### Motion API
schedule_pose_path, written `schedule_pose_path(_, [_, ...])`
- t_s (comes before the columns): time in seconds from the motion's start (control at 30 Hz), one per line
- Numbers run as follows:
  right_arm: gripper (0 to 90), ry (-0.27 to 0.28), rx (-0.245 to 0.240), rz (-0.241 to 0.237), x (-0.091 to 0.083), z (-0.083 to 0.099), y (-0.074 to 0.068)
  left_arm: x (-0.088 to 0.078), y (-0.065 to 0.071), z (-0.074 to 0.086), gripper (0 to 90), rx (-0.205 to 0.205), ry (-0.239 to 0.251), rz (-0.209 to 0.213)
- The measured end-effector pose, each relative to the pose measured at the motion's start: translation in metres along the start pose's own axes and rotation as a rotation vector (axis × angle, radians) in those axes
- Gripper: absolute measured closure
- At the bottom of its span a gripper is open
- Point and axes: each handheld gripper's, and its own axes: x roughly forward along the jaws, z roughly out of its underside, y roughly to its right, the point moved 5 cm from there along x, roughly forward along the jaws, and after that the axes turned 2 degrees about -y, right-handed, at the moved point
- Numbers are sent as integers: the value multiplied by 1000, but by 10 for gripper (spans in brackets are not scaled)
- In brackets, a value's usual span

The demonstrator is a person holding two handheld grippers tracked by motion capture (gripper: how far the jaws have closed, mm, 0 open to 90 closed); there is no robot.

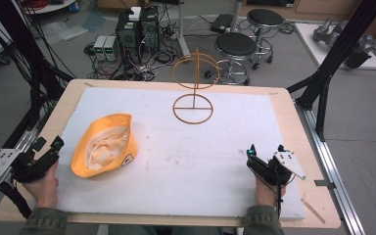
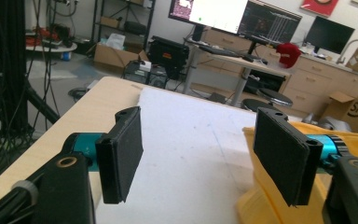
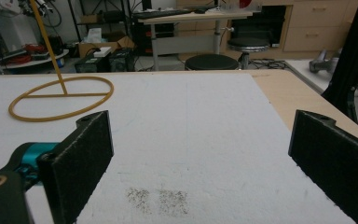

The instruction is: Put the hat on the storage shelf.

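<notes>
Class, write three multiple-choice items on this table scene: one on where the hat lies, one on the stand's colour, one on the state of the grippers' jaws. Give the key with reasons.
1. Where does the hat lie?
A. Hung on the stand
B. On the white mat, near the left gripper
C. On the floor

2. What colour is the stand?
A. Blue
B. Black
C. Orange-yellow

3. How do the jaws of the two grippers stand?
A. Both open, holding nothing
B. Both shut on the hat
C. Left shut, right open

Key:
1 B: in the high view the hat rests on the mat just beside the left gripper.
2 C: its two rings and post show orange-yellow against the mat.
3 A: each gripper view shows a wide gap between the jaws, with nothing between them, for the left one and the right gripper.
</notes>
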Motion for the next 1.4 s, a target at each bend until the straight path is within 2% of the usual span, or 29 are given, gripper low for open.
schedule_pose_path(0.03, [52,0,-1,0,0,0,0,2,4,-3,329,-2,-1,23])
schedule_pose_path(0.07, [52,-3,4,0,0,0,0,2,4,-3,326,-2,-1,23])
schedule_pose_path(0.1, [52,-2,5,-2,0,0,0,4,9,-7,326,-3,-8,51])
schedule_pose_path(0.17, [52,-4,8,-4,1,0,0,4,12,-10,326,8,-7,62])
schedule_pose_path(0.23, [52,-4,7,-5,1,0,0,5,19,-14,327,37,-15,84])
schedule_pose_path(0.3, [52,-3,11,-10,1,0,0,8,27,-18,328,45,-46,131])
schedule_pose_path(0.4, [52,-2,17,-15,1,0,0,11,31,-20,329,66,-89,166])
schedule_pose_path(0.53, [52,-3,18,-20,1,0,0,14,34,-22,331,102,-133,183])
schedule_pose_path(0.6, [52,-2,6,-19,2,0,0,15,34,-22,333,101,-150,189])
schedule_pose_path(0.83, [52,-3,9,-18,1,0,0,22,35,-25,335,109,-178,186])
schedule_pose_path(1.07, [52,-10,13,-21,2,1,-1,38,47,-27,337,192,-254,195])
schedule_pose_path(1.17, [52,-11,16,-22,1,1,-1,42,50,-27,336,208,-290,203])
schedule_pose_path(1.4, [52,-13,18,-26,2,1,-1,51,51,-25,338,226,-339,198])
